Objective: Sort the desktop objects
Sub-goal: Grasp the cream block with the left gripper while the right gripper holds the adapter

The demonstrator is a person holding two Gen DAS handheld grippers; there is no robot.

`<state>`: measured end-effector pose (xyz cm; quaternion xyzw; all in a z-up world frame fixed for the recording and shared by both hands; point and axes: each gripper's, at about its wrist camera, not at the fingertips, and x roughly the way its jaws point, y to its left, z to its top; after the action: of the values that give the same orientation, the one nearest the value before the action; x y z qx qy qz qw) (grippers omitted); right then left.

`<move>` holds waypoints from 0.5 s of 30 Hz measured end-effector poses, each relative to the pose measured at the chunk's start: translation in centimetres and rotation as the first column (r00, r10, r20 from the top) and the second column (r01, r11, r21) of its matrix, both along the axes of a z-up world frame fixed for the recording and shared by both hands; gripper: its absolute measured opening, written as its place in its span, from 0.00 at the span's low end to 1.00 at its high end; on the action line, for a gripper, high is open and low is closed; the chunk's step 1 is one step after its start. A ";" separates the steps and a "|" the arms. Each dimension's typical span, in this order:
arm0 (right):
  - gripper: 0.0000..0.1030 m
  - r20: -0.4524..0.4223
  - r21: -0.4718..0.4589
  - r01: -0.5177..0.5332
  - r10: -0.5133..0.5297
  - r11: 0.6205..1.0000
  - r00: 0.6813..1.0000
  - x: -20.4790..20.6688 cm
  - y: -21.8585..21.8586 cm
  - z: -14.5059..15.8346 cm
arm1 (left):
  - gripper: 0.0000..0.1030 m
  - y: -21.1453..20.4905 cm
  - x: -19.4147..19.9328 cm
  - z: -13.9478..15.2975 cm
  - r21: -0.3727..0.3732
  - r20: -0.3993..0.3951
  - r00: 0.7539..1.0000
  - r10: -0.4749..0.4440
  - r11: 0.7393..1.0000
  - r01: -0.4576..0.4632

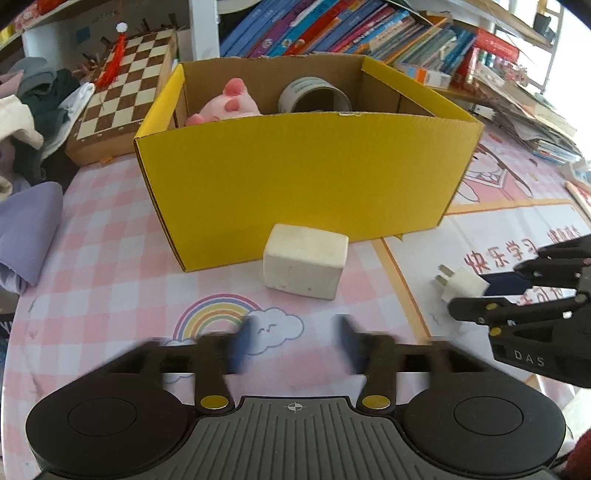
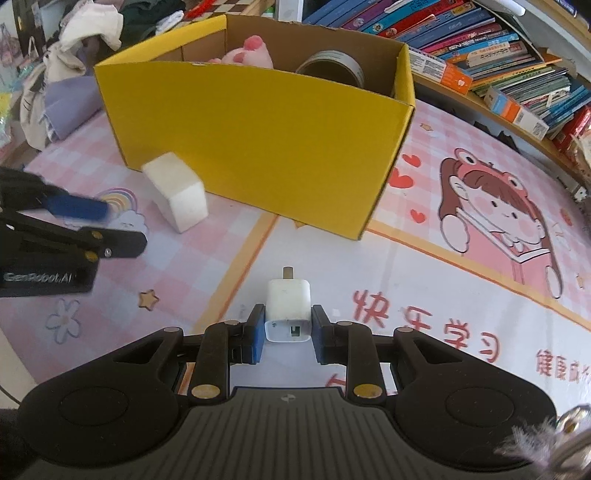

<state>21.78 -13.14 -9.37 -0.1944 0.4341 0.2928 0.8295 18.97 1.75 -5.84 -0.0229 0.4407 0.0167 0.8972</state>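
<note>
We see our right gripper [image 2: 288,332] clamped on a small white charger plug [image 2: 288,308]; its blue pads [image 2: 255,338] press the plug's two sides, and the metal prongs point away from us toward the yellow cardboard box [image 2: 258,147]; the plug sits low over the pink cartoon table mat [image 2: 461,288], though we cannot tell whether it touches it. From the left wrist view the same plug [image 1: 463,284] juts out of the right gripper's [image 1: 491,286] fingers at the right edge, prongs pointing left.

Our left gripper [image 1: 295,345] stands with its jaws spread wide and nothing between them; its fingers [image 1: 242,343] are blurred; below the gap we see the mat's rainbow and cloud print. Just ahead of it lies a white rectangular block [image 1: 306,260], resting on the mat [image 1: 110,240] beside the near wall of the box [image 1: 303,173], close to it but whether touching we cannot tell.

Inside the box we see a pink plush toy [image 1: 231,105] toward its left and a roll of tape [image 1: 314,94] toward its right. Behind the box stand a chessboard [image 1: 125,81] and a row of books [image 1: 332,29]; a heap of clothes [image 1: 33,110] lies at the far left.
</note>
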 end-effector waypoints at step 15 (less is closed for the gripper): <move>0.23 -0.018 0.018 0.016 -0.016 1.000 1.000 2.7 -1.8 -0.5 | 0.79 -0.8 3.8 -1.2 0.036 -0.014 0.999 0.029 0.999 -0.029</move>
<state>24.50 -14.92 -9.87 -0.1808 0.4402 0.2918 0.8297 22.80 0.99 -7.02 -0.0130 0.4465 0.0379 0.8939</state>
